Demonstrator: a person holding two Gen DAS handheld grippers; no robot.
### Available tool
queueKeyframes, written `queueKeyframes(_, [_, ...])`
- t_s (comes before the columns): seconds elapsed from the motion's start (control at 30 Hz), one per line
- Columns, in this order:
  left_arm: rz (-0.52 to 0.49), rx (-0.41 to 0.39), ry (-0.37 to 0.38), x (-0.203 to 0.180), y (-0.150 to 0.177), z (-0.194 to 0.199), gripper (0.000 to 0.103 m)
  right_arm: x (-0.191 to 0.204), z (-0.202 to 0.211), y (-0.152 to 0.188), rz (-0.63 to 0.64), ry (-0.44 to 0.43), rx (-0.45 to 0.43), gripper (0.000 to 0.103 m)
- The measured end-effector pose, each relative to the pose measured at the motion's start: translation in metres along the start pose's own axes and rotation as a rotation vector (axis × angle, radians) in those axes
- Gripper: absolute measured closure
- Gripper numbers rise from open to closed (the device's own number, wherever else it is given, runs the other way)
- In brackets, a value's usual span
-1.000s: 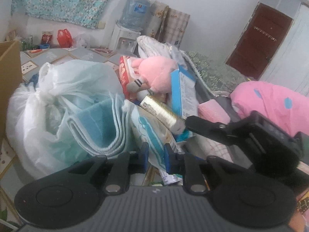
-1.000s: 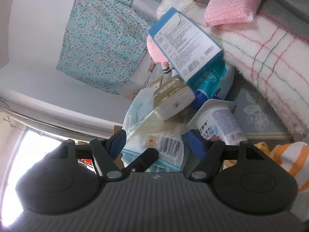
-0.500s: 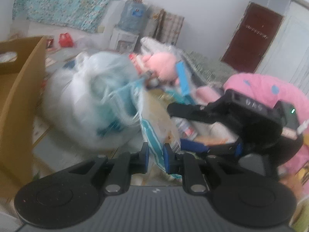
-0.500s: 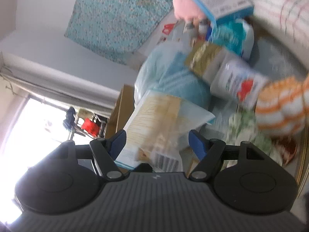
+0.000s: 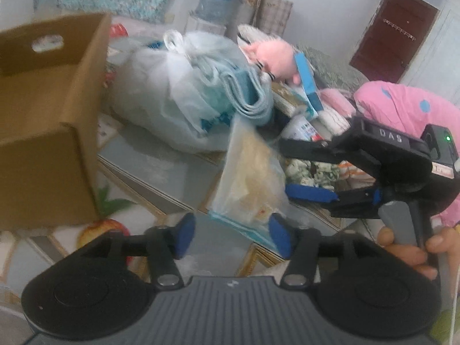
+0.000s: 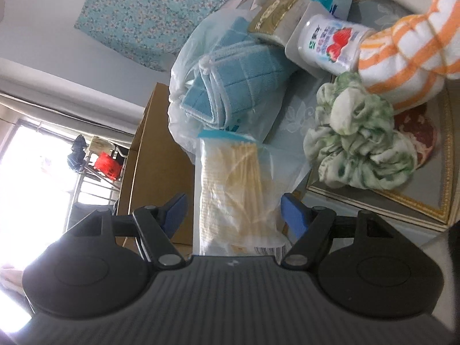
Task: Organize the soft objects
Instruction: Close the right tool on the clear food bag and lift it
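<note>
Clear plastic packet (image 5: pixel 250 178) of cream cloth, blue-edged, upright and tilted, beside the bagged blue towel (image 5: pixel 244 92).

I see a brown cardboard box (image 5: pixel 49 120) standing open at the left and a dark red door (image 5: pixel 388 31) far back. A strawberry-labelled white bottle (image 6: pixel 330 43) lies beside a gold-wrapped pack (image 6: pixel 273 17), with a floral cloth (image 6: pixel 149 11) hanging on the wall.

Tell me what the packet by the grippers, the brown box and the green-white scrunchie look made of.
Packet: clear, glossy plastic film, since its pale yellow contents show through. Brown box: matte corrugated cardboard, judging by folded edges and a punched handle hole. Scrunchie: soft gathered fabric, matte, probably cotton-like; its ruffled folds suggest so.
</note>
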State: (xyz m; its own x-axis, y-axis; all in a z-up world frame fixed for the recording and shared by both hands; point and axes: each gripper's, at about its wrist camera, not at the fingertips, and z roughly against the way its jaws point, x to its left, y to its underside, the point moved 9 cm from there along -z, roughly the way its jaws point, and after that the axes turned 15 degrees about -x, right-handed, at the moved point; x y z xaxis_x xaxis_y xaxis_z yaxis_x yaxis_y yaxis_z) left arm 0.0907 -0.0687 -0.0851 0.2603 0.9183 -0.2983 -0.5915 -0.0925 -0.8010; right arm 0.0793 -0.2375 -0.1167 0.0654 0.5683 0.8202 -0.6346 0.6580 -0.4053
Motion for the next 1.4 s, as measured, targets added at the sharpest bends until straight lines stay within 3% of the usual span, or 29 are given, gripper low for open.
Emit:
queueKeyframes(0.17, [-0.04, -0.034, -0.007, -0.001, -0.006, 0.003, 0.025, -0.012, 0.008, -0.003, 0.009, 0.017, -0.012, 0.031])
queueKeyframes(0.37, [-0.016, -0.012, -0.006, -0.001, -0.008, -0.016, 0.027, -0.022, 0.005, -0.002, 0.005, 0.05, -0.022, 0.032])
queueKeyframes(0.53, [-0.019, -0.025, -0.046, 0.004, -0.019, -0.038, 0.042, -0.023, -0.003, -0.007, 0.019, 0.064, -0.03, 0.045])
queueKeyframes(0.67, [-0.027, 0.026, -0.054, 0.006, -0.015, -0.059, 0.054, -0.024, -0.017, -0.003, 0.031, 0.074, -0.007, 0.054])
queueKeyframes(0.73, [-0.031, 0.052, -0.054, 0.007, -0.012, -0.066, 0.066, -0.027, -0.022, 0.0, 0.043, 0.089, 0.001, 0.057])
queueKeyframes(0.87, [-0.036, 0.077, -0.061, 0.011, -0.009, -0.075, 0.065, -0.027, -0.029, 0.0, 0.067, 0.09, -0.003, 0.068])
queueKeyframes(1.1, [0.02, 0.117, -0.063, 0.023, -0.011, -0.079, 0.047, -0.026, -0.035, 0.0, 0.067, 0.073, -0.008, 0.07])
queueKeyframes(1.4, [0.143, 0.207, 0.099, 0.015, 0.002, -0.072, 0.045, -0.031, -0.034, 0.007, -0.019, 0.033, 0.005, 0.071])
